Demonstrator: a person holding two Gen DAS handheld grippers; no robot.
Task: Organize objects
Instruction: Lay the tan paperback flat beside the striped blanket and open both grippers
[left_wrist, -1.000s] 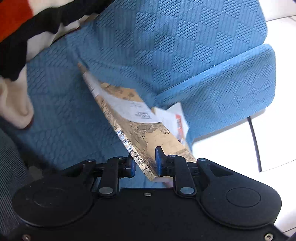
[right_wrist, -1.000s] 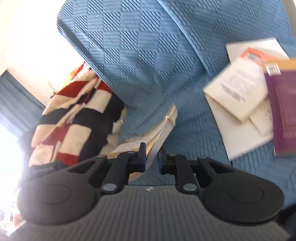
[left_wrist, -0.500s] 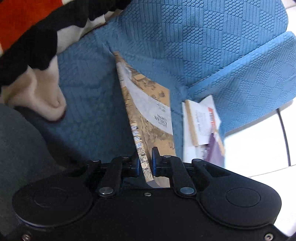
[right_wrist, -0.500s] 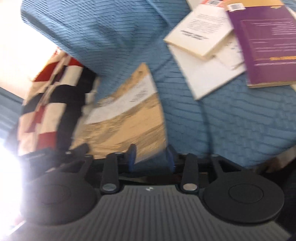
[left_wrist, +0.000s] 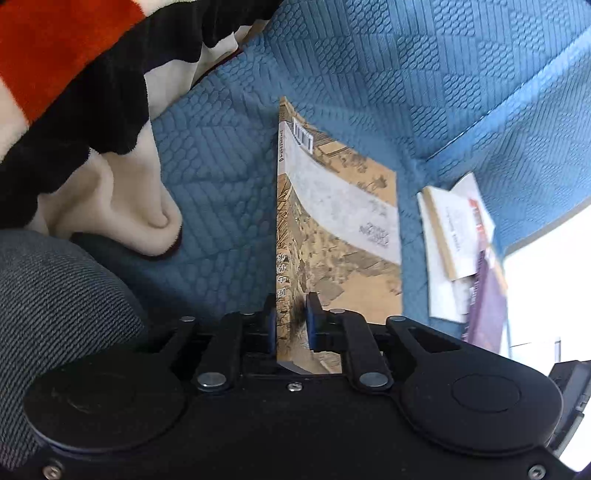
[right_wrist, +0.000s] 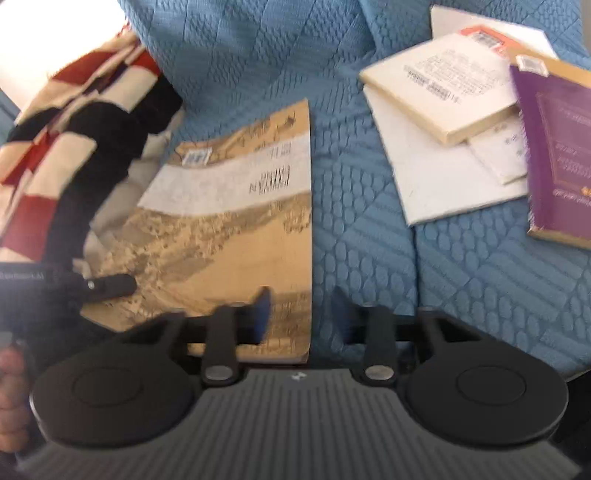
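Since a second ago the right tool (right_wrist: 301, 314) has let go, jaws spread | left tool (left_wrist: 291, 317) pinches the tan landscape-print paperback (left_wrist: 332, 236) at its spine end | book's long axis points away, left of the scattered book pile (right_wrist: 461, 110) on the blue quilted sofa (right_wrist: 369, 240).

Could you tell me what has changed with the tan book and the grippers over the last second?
The right gripper let go of the tan book and now stands open. The book swung round and its far end came down toward the blue sofa cover. The left gripper stays shut on its spine; the book pile is unmoved.
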